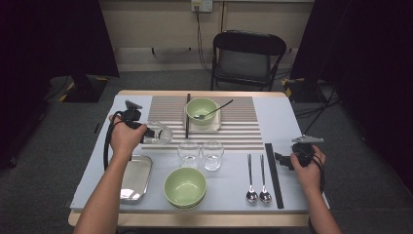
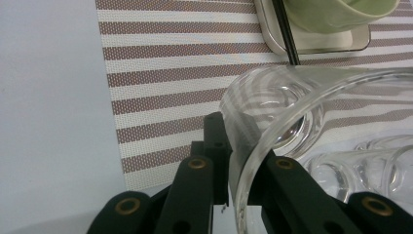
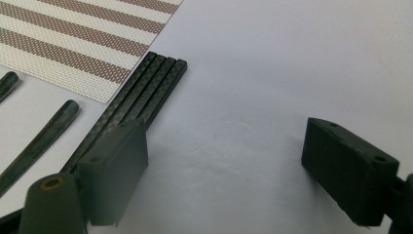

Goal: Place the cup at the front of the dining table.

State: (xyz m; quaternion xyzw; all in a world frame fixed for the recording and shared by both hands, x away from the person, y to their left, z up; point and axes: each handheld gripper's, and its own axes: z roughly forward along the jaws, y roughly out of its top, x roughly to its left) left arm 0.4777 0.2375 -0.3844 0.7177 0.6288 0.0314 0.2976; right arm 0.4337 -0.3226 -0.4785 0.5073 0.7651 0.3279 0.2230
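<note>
High view shows the left gripper (image 1: 148,132) clamped on the rim of a tilted glass tumbler (image 1: 159,133) above the striped placemat (image 1: 243,129), likely for placing; right gripper (image 1: 282,161) rests spread beside the black chopsticks (image 1: 273,174)

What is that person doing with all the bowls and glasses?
A person is laying a table with a tool in each hand. The left tool pinches the rim of a clear glass, tipped on its side over the striped mat. The right tool is open and holds nothing, beside the black chopsticks.
</note>
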